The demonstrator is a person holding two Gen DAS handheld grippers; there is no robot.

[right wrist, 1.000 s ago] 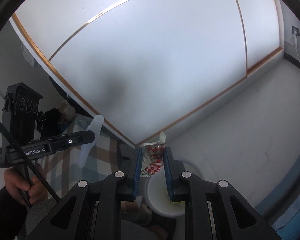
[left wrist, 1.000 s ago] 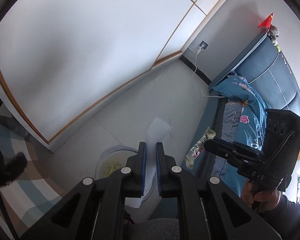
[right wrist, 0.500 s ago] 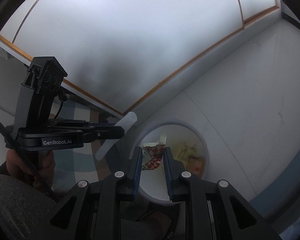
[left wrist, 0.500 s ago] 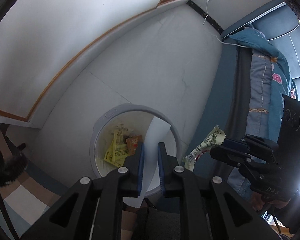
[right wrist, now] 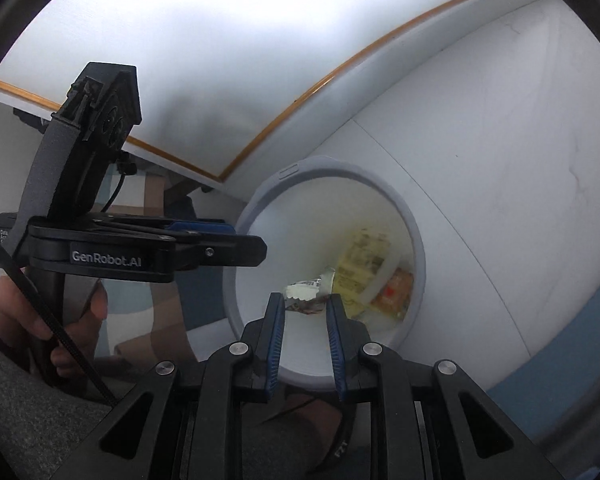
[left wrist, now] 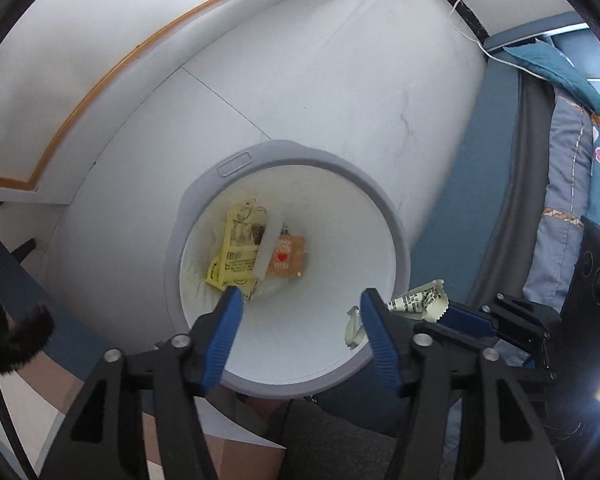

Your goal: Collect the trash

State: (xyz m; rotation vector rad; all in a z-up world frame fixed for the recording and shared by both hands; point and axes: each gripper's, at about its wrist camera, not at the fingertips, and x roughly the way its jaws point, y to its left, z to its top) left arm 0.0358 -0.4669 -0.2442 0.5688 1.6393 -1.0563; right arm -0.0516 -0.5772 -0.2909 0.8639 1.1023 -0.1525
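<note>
We cannot read the print on the yellow packets (left wrist: 240, 246) at the bottom of the bin (left wrist: 204, 200); the text is too small. A white strip (left wrist: 269, 249) covers part of them and one edge of the orange sachet (left wrist: 290, 258). In the right wrist view the wrapper (right wrist: 306, 294) is blurred, and the right gripper (right wrist: 305, 312) hides its lower part. Left gripper (left wrist: 300, 300): the right-hand finger (left wrist: 374, 328) covers the middle of that wrapper (left wrist: 420, 300). The person's hand (right wrist: 28, 320) is cut off by the left edge.

Black tongs (left wrist: 300, 308), blue ribbed pads (left wrist: 224, 332), silver screws
</note>
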